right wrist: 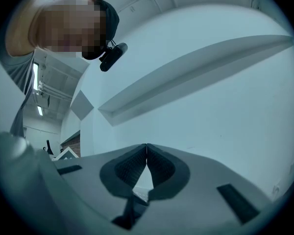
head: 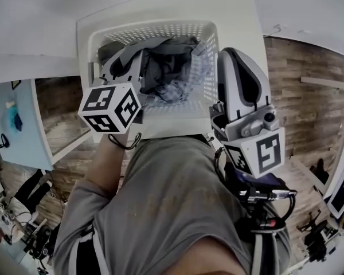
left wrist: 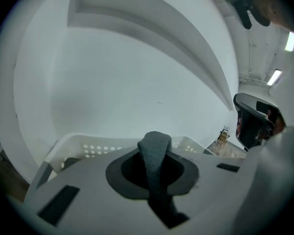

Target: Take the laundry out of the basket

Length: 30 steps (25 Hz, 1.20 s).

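A white perforated laundry basket (head: pixel 211 67) stands in front of me, holding a heap of grey and dark laundry (head: pixel 169 67). My left gripper (head: pixel 125 67) hangs over the basket's left side, shut on a fold of grey cloth (left wrist: pixel 154 153) that sticks up between its jaws; the basket's rim (left wrist: pixel 88 148) shows just behind. My right gripper (head: pixel 232 53) is held beside the basket's right wall. In the right gripper view the right gripper (right wrist: pixel 146 148) has its pads meeting at the tips with nothing between them, and it faces a white wall.
The basket sits on a white surface (head: pixel 241 16) against a white wall with a slanted ledge (right wrist: pixel 196 67). Wood flooring (head: pixel 309 96) lies to the right. My grey-shirted torso (head: pixel 172 199) fills the lower head view. A pale blue panel (head: pixel 17 125) stands at the left.
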Each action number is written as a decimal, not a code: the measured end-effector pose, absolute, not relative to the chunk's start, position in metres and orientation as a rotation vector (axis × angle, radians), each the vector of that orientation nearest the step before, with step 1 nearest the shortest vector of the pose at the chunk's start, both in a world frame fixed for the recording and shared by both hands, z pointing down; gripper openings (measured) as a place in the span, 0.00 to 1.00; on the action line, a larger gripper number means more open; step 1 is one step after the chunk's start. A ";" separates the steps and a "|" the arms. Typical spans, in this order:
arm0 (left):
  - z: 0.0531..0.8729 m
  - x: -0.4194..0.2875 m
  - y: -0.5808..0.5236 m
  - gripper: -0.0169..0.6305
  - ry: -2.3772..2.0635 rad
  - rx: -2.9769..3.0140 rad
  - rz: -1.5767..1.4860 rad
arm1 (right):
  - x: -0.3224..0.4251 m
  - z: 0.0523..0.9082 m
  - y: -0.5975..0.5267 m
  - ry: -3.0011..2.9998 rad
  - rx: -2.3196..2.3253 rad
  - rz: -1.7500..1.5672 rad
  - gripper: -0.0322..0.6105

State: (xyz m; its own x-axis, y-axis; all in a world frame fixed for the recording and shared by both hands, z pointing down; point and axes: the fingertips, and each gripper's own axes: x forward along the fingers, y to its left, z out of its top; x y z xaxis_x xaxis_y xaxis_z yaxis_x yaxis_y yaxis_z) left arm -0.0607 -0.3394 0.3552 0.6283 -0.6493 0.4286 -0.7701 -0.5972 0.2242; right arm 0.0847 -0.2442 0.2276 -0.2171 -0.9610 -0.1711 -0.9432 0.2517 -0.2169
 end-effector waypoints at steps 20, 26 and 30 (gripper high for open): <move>0.195 -0.100 -0.317 0.07 -1.464 2.642 0.102 | 0.064 0.193 -0.189 2.318 -1.563 0.014 0.06; 0.147 -0.114 -0.315 0.07 -1.521 2.672 0.001 | 0.050 0.187 -0.190 2.362 -1.483 0.015 0.06; 0.122 -0.129 -0.314 0.07 -1.566 2.678 -0.049 | 0.032 0.186 -0.186 2.407 -1.428 0.015 0.06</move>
State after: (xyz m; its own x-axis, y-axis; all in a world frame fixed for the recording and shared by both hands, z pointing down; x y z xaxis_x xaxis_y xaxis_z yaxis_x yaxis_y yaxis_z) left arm -0.1294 -0.3135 0.1221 0.4899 -0.8718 -0.0078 -0.8705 -0.4896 0.0499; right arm 0.0319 -0.1863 0.1861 -0.4367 -0.8501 -0.2944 -0.8537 0.4948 -0.1624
